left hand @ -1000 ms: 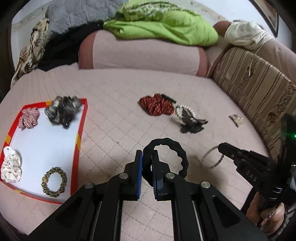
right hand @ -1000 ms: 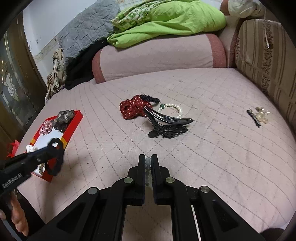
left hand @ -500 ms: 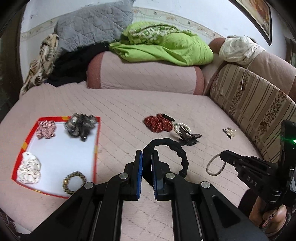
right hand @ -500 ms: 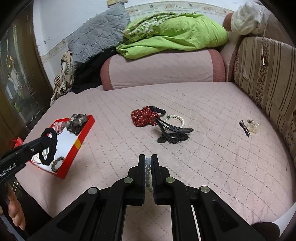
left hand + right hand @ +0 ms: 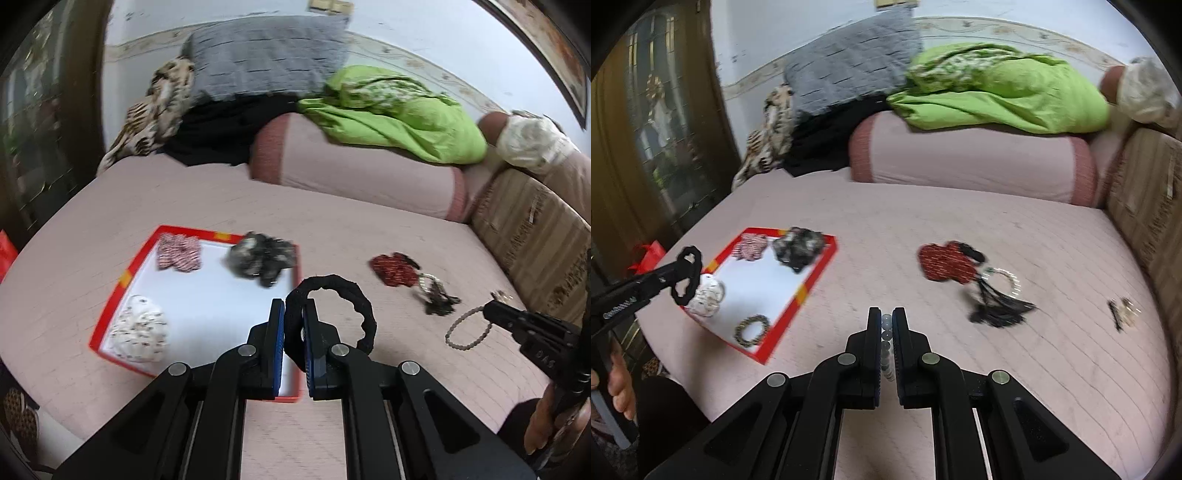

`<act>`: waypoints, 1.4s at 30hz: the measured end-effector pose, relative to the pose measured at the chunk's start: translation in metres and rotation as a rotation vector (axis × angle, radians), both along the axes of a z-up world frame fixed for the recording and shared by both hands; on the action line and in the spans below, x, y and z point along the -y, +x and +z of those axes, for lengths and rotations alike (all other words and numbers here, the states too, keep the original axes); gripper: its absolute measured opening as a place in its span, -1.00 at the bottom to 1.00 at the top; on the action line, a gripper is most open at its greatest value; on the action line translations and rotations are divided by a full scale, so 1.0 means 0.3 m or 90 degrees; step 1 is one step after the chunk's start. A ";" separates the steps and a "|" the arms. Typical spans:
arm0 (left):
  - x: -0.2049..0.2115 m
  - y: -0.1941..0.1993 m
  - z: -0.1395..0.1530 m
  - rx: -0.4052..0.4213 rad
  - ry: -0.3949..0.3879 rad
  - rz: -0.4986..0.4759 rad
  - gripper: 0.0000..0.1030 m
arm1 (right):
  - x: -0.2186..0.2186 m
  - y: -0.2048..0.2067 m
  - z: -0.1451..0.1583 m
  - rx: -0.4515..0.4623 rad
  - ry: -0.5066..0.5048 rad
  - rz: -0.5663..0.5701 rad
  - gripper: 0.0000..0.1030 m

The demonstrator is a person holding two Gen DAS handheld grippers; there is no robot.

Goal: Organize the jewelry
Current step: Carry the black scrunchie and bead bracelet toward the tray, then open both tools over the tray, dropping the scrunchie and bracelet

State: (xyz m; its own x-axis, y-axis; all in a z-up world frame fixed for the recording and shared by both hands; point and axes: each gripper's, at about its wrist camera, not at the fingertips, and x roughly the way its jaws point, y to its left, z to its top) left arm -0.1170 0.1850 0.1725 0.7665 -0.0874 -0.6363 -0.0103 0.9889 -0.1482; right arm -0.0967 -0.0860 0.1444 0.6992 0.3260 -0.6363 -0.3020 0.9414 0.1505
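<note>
My left gripper (image 5: 293,308) is shut on a black scrunchie (image 5: 347,295) and holds it above the near right corner of the red-rimmed white tray (image 5: 207,306). My right gripper (image 5: 885,317) is shut on a grey bead bracelet (image 5: 886,343); the bracelet also shows in the left wrist view (image 5: 467,328). The tray (image 5: 764,284) holds a striped scrunchie (image 5: 179,251), a dark grey scrunchie (image 5: 258,256), a white scrunchie (image 5: 138,332) and a gold bead bracelet (image 5: 751,329). On the bed lie a red scrunchie (image 5: 942,260), a pearl bracelet (image 5: 1012,280) and a black hair clip (image 5: 1001,310).
A small hair clip (image 5: 1123,312) lies at the right of the pink quilted bed (image 5: 960,221). A pink bolster (image 5: 967,162) with a green blanket (image 5: 997,96) and a grey pillow (image 5: 849,66) sit at the back. A striped cushion (image 5: 535,229) lines the right side.
Both grippers have swung left toward the tray and risen a little. The left gripper with the black scrunchie is now over the tray's near right corner. Both stay shut on their items.
</note>
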 end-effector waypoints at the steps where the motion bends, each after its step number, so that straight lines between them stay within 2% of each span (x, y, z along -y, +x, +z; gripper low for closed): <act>1: -0.025 0.008 -0.006 -0.004 -0.003 0.008 -0.83 | -0.020 0.009 0.004 -0.002 0.003 0.010 -0.87; 9: -0.176 0.098 -0.080 -0.041 -0.007 0.063 -0.83 | -0.192 0.059 0.022 -0.004 -0.005 0.080 -0.87; 16: -0.310 0.220 -0.173 -0.089 -0.016 0.101 -0.83 | -0.346 0.125 -0.009 -0.023 -0.026 0.119 -0.86; 25: -0.468 0.369 -0.295 -0.145 0.002 0.148 -0.83 | -0.584 0.240 -0.115 -0.089 -0.024 0.164 -0.86; 31: -0.559 0.424 -0.368 -0.176 -0.013 0.186 -0.83 | -0.795 0.349 -0.175 -0.155 0.014 0.196 -0.86; 36: -0.622 0.466 -0.420 -0.207 -0.014 0.210 -0.83 | -0.914 0.410 -0.216 -0.193 0.060 0.229 -0.86; 42: -0.634 0.478 -0.430 -0.207 -0.029 0.208 -0.82 | -0.937 0.434 -0.320 -0.210 0.005 0.213 -0.86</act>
